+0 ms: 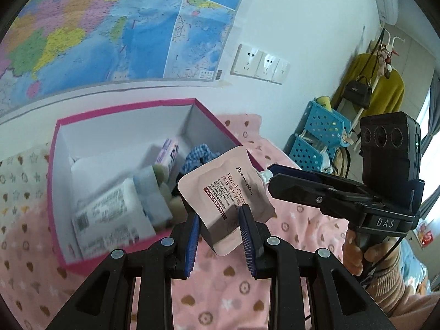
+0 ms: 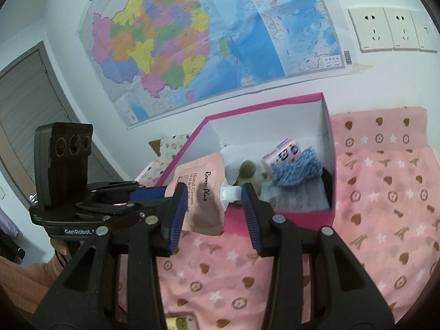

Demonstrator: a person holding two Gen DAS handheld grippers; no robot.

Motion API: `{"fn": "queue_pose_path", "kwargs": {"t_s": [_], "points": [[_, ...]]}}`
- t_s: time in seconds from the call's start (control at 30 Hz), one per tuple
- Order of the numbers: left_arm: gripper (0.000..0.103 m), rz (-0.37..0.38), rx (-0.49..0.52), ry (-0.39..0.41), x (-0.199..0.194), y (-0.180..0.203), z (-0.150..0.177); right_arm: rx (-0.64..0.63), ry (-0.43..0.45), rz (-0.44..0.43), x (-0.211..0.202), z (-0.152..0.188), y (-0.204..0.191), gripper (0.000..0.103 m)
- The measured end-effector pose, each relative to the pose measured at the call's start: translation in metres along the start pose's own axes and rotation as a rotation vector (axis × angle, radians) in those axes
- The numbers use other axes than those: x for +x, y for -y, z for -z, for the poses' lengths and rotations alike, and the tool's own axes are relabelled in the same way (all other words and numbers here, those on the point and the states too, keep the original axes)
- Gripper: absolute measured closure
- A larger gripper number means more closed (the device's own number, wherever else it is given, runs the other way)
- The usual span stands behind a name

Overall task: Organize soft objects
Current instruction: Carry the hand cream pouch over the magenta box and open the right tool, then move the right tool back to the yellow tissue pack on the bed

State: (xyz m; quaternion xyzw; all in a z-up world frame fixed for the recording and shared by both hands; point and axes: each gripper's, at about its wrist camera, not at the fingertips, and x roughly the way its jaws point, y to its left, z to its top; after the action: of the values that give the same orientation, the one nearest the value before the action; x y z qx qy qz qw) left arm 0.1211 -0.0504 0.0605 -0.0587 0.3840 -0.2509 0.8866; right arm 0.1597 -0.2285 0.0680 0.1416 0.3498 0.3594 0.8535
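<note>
While held above the pink blanket (image 1: 288, 228) beside the pink box (image 1: 123, 111), hand cream pouch (image 1: 228, 192) gripped in left tool (image 1: 220, 233); right tool (image 2: 211, 209) spread wide around its spout.

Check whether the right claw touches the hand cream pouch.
Touching: left wrist view shows right claw tips meeting the pouch at its white cap, no gap.

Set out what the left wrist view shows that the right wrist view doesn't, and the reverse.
Left wrist only: blue perforated plastic baskets and a mustard garment on a rack.
Right wrist only: a grey door.
Both: the pink hand cream pouch between the two grippers, the pink-rimmed cardboard box, the wall map and the white wall sockets.
</note>
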Motion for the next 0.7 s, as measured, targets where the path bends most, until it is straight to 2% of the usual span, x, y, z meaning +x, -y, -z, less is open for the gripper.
{"fn": "queue_pose_path", "kwargs": {"t_s": [0.3,0.6,0.7], "points": [[0.075,-0.014,-0.025,-0.031,0.037,-0.014,-0.028,0.064,-0.014,0.025,0.022,-0.020,0.036,0.059],[0.075,-0.029,-0.065,-0.081,0.071,-0.030,-0.038,0.133,-0.042,0.043,0.046,-0.029,0.064,0.059],[0.066,-0.058,-0.095,-0.109,0.083,-0.039,-0.036,0.163,-0.041,0.043,0.052,-0.030,0.071,0.059]]}}
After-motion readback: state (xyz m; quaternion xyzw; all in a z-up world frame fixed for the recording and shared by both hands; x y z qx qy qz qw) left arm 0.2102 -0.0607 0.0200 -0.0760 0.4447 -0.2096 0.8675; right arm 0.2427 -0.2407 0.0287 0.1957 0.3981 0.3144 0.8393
